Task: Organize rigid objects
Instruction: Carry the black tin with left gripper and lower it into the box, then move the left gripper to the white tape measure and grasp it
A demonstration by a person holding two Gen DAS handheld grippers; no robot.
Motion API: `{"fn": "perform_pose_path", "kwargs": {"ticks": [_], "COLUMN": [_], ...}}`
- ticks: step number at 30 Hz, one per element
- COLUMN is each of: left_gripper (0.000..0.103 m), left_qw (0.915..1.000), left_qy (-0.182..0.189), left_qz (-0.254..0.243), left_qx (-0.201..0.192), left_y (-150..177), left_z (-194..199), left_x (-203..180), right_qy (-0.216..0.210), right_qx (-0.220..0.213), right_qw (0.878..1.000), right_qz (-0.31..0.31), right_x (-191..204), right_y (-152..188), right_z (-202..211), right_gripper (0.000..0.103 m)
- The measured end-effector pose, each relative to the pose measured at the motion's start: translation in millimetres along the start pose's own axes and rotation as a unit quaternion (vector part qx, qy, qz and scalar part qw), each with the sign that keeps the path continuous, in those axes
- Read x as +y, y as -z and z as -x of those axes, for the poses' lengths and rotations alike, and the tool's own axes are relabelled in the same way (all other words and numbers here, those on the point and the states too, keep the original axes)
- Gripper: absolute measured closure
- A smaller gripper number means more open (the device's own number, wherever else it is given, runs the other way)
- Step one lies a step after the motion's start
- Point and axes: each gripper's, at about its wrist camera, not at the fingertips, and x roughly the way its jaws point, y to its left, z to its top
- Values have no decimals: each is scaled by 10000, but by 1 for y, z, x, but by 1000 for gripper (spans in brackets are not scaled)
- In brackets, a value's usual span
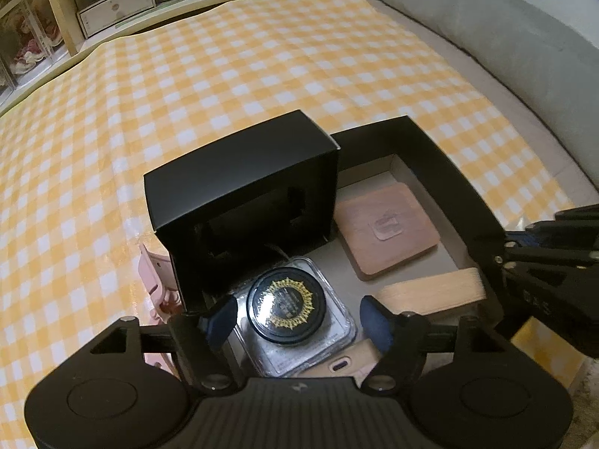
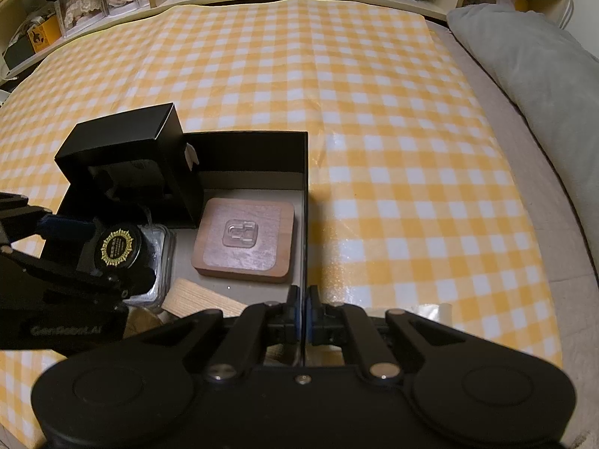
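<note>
Nearest us, our right gripper [image 2: 302, 316] was pinched onto the right wall of the black tray [image 2: 305, 202], steadying it. Our left gripper [image 1: 297, 316] hung spread and empty over the round black jar [image 1: 286, 308], which sat on a clear case [image 1: 318, 351] at the tray's 7 o'clock. Beyond lay the wooden coaster [image 1: 387, 230] at 1 o'clock and the black box [image 1: 243, 202] at 11; we judged the left should lower squarely while the right kept the tray steady.

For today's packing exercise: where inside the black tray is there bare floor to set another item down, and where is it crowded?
Bare floor: the strip behind the wooden square, along the black tray's far wall. Crowded: the left side, with the black box, round tin and both grippers.
</note>
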Motion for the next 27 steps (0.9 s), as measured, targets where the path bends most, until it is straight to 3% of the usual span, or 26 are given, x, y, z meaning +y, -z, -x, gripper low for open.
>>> {"fn": "perform_pose_path", "kwargs": {"ticks": [3, 15, 27], "left_gripper": [15, 2, 0], "left_qw": [10000, 9989, 9961], "left_qy": [-27, 152, 202], "left_qz": [37, 99, 262], "left_qx": [-64, -426, -816], "left_y": [3, 19, 38], "left_z": [8, 56, 102], "left_x": [-3, -6, 14], "right_qy": [1, 3, -131], "right_qx": [13, 16, -42], "right_qw": [10000, 10000, 9997], "right_qz": [7, 15, -193], "right_x": [0, 1, -12], "right_y": [1, 3, 1], "right_z": [-3, -8, -6], "right_gripper": [99, 99, 100]}}
